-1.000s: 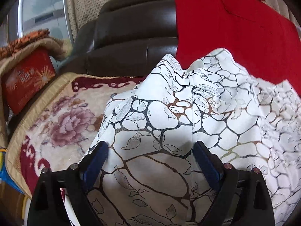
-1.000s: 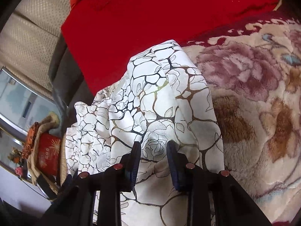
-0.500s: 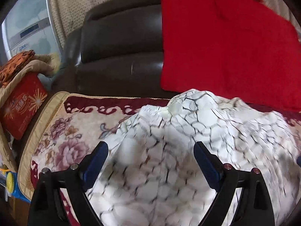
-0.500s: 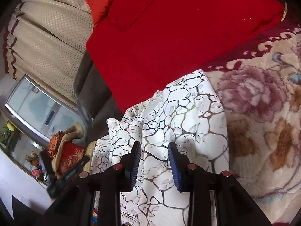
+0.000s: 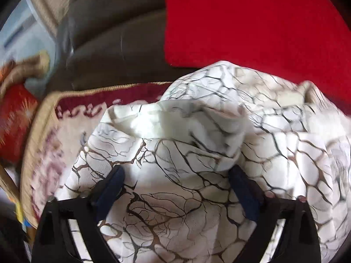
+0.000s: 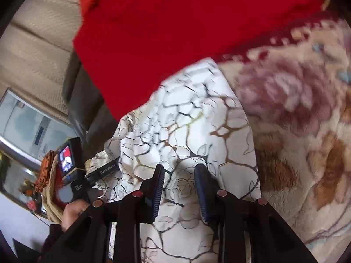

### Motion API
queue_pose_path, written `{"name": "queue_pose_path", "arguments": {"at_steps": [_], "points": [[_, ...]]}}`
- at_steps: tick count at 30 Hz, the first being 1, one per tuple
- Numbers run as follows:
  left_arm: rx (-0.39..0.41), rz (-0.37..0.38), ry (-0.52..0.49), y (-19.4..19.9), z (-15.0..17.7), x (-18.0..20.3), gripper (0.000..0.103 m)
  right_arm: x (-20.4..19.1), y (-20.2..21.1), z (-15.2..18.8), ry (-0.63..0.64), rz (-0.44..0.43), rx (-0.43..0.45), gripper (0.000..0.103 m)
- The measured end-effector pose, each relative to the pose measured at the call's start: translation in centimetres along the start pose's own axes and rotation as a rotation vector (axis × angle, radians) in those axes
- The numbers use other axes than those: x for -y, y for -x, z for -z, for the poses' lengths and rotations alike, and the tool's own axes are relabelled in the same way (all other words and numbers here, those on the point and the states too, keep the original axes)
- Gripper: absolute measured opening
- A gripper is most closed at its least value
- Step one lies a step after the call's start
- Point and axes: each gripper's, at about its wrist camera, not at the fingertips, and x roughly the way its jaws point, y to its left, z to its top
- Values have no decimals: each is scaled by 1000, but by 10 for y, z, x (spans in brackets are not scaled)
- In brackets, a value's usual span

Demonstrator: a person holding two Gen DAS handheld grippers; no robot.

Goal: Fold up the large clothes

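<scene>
A large white garment [image 5: 197, 153] with a black and brown vein and leaf print lies bunched on a floral sofa cover [image 5: 54, 144]; it also shows in the right wrist view [image 6: 188, 131]. My left gripper [image 5: 175, 175] is open, its blue pads wide apart over the cloth, with a fold heaped just ahead. My right gripper [image 6: 178, 175] has its pads a short way apart with the cloth lying between them; no pinch shows. The left hand-held gripper [image 6: 72, 171] appears at the left of the right wrist view.
A red blanket [image 5: 252, 22] hangs over the dark leather sofa back [image 5: 114, 43]. The floral cover [image 6: 307, 131] extends to the right of the garment. A red box [image 5: 13, 114] and an orange cloth sit at the far left. A curtain [image 6: 39, 43] hangs behind.
The raised cloth has dropped and now lies heaped in front of my left gripper. Both grippers have moved lower and closer to the garment. The right pads stand slightly wider apart.
</scene>
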Motion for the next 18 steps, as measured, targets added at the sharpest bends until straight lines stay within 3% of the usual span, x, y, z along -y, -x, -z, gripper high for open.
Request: {"name": "queue_pose_path", "arguments": {"at_steps": [6, 11, 15, 18], "points": [[23, 80, 25, 15, 2, -24, 101, 4, -1, -3, -13, -24, -4, 32], [68, 200, 69, 60, 29, -64, 101, -12, 16, -1, 61, -79, 64, 34], [117, 220, 71, 94, 56, -82, 101, -35, 25, 12, 159, -147, 73, 34], [149, 178, 59, 110, 82, -103, 101, -51, 23, 27, 213, -155, 41, 34]]}}
